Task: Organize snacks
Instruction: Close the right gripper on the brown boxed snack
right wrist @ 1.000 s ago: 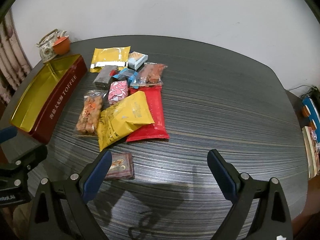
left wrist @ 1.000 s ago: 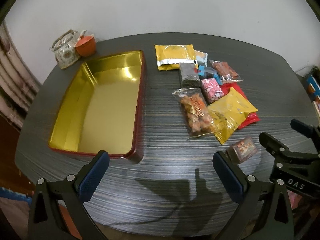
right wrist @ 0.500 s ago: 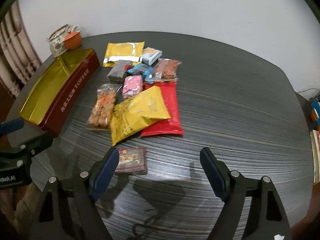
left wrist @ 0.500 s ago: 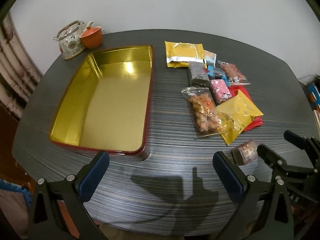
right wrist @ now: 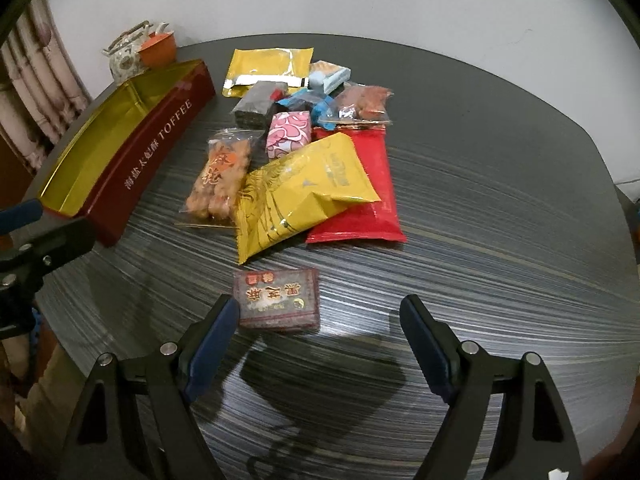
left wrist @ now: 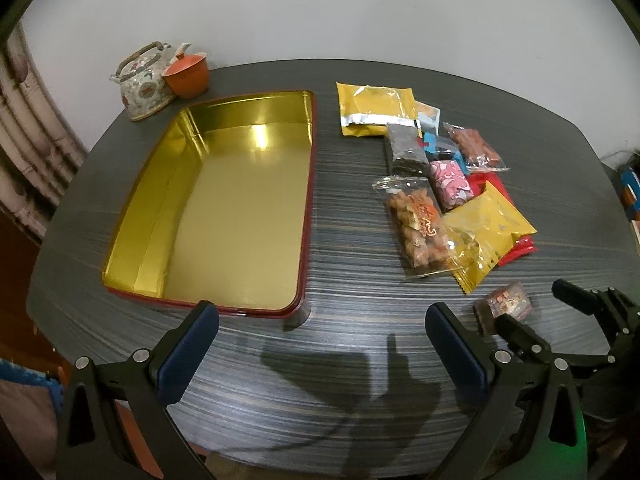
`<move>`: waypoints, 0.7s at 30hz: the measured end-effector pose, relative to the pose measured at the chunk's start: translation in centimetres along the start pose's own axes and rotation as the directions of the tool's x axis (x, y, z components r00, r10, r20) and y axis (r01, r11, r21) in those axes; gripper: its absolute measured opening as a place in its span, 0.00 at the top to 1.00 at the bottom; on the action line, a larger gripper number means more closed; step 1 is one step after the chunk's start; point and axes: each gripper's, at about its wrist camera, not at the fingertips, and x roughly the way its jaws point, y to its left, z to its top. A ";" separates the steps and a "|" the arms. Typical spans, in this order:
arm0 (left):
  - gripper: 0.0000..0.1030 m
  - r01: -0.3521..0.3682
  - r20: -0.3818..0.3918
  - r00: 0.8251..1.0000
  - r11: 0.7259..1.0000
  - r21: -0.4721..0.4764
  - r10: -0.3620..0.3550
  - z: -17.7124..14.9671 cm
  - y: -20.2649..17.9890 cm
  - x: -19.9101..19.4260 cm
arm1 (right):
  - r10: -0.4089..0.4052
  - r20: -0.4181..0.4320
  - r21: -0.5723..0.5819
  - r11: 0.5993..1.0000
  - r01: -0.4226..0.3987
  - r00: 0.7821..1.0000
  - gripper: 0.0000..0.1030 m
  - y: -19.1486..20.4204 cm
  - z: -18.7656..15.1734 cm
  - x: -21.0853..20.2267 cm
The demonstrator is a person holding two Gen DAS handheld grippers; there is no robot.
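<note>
On the table (left wrist: 352, 360), the open tin (left wrist: 224, 216) lies left of the snack packets (right wrist: 304, 152), apart from them. Behind the tin's far left corner stands a teapot (left wrist: 144, 84), a cup (left wrist: 187, 75) touching its right side. The packets lie clustered and overlapping. One small packet (right wrist: 278, 300) lies alone, nearer than the cluster, just ahead of the right gripper (right wrist: 318, 320).

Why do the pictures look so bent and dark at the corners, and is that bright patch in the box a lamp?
Left wrist view: the fisheye lens bows the dark striped table and blackens the corners; the bright patch on the gold-lined red tin is glare from a light that is out of view. Right wrist view: same bending; the right gripper casts a dark shadow on the tabletop below it.
</note>
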 end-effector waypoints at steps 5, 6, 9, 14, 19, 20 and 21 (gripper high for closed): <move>0.01 0.007 -0.002 1.000 1.000 0.022 -0.007 0.3 -0.6 0.3 | 0.012 -0.012 -0.009 1.000 -0.012 1.000 0.22 0.4 -0.1 0.5; 0.01 0.010 -0.001 1.000 0.999 0.030 -0.010 0.4 -0.8 0.3 | 0.012 -0.011 -0.009 1.000 -0.012 1.000 0.22 0.5 -0.1 0.5; 0.01 0.015 -0.003 1.000 0.998 0.054 -0.015 0.6 -1.6 0.5 | 0.029 -0.021 -0.004 1.000 -0.029 0.999 0.33 0.4 -0.2 0.9; 0.01 0.036 -0.014 0.999 0.997 0.070 -0.035 1.2 -2.4 0.8 | 0.058 -0.033 0.008 0.998 -0.058 0.998 0.43 0.3 -0.3 1.2; 0.06 0.067 -0.038 0.997 0.994 0.087 -0.064 2.1 -3.6 1.2 | 0.049 -0.027 0.030 0.998 -0.048 0.998 0.60 -0.3 -0.2 1.1; 0.09 0.069 -0.045 0.997 0.993 0.091 -0.065 2.4 -3.8 1.4 | 0.037 -0.025 0.046 0.998 -0.035 0.999 0.60 -0.7 -0.2 1.1; 0.10 0.072 -0.052 0.996 0.993 0.091 -0.067 2.6 -4.1 1.6 | 0.025 -0.025 0.062 0.998 -0.024 0.999 0.60 -1.1 -0.2 1.0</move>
